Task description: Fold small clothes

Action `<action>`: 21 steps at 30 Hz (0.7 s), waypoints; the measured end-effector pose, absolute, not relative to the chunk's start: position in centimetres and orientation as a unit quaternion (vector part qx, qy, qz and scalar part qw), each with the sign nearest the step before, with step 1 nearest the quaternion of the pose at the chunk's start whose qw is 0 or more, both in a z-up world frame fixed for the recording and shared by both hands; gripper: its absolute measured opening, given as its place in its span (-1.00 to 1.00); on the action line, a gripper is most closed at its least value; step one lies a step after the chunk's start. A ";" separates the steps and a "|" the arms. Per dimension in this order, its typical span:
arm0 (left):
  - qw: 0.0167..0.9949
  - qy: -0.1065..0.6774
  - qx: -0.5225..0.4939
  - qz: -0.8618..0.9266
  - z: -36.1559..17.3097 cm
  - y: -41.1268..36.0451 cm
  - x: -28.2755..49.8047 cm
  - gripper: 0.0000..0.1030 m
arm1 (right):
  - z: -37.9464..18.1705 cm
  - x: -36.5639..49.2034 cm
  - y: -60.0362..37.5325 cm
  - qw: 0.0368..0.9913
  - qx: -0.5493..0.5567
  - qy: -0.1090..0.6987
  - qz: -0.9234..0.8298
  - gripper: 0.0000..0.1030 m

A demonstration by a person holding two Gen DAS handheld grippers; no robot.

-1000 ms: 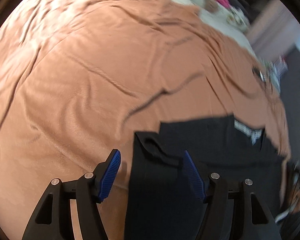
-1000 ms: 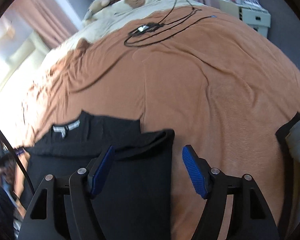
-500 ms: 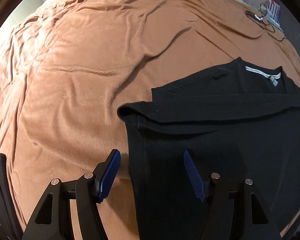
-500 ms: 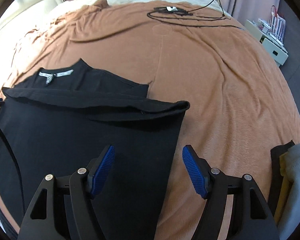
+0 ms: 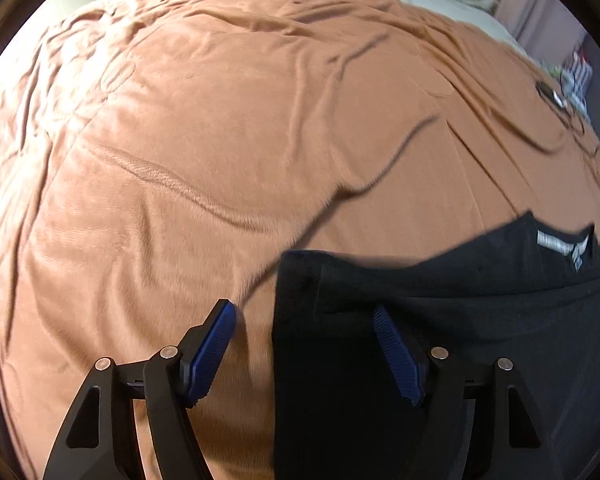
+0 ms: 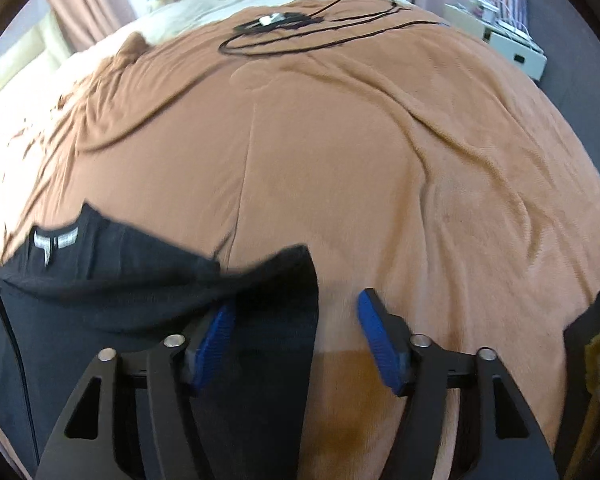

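Both tongs (image 5: 304, 352) (image 6: 296, 340) apart, straddling black shirt (image 5: 420, 320) edges.

Daylight upper left; motion blur; fisheye vignetting.

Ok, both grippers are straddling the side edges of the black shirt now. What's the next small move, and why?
Probably close both grippers on the edges. The left gripper is open across the black shirt's side edge. The right gripper, whose jaws have just been closing, spans the opposite edge, pads not yet pressing. The brown blanket ahead leaves room to fold.
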State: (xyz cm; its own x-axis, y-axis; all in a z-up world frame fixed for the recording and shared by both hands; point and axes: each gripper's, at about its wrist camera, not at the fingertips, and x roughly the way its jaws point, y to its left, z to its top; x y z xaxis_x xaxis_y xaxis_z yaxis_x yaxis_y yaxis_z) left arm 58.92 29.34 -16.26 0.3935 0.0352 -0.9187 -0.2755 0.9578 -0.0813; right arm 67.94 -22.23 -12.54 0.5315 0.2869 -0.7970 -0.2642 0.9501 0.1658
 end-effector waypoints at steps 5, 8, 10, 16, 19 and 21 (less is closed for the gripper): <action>0.835 0.532 -0.124 0.066 -15.9 29.1 59.4 -0.05 | -12.8 68.7 -22.0 0.876 0.027 0.450 0.170 -0.43; 0.838 0.527 -0.132 0.055 -15.4 29.2 59.0 -0.12 | -13.1 68.5 -21.7 0.873 0.030 0.448 0.190 -0.43; 0.839 0.520 -0.151 0.052 -15.0 29.8 58.6 -0.16 | -13.2 68.7 -21.9 0.872 0.030 0.448 0.195 -0.43; 0.838 0.509 -0.190 0.052 -14.8 31.0 58.3 -0.16 | -13.6 69.1 -22.9 0.863 0.062 0.453 0.214 -0.42; 0.834 0.517 -0.185 0.055 -15.5 30.7 58.7 -0.25 | -13.7 69.3 -23.1 0.862 0.063 0.454 0.215 -0.42; 0.833 0.521 -0.178 0.063 -16.0 30.6 58.9 -0.47 | -13.7 69.5 -23.0 0.864 0.059 0.453 0.214 -0.58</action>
State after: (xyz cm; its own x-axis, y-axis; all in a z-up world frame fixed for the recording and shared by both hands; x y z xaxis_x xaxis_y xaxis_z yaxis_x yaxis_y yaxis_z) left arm 58.92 30.61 -16.03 0.4498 -0.0806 -0.8895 -0.2896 0.9289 -0.2306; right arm 69.51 -23.04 -13.70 0.4989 0.4231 -0.7564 -0.3163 0.9014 0.2956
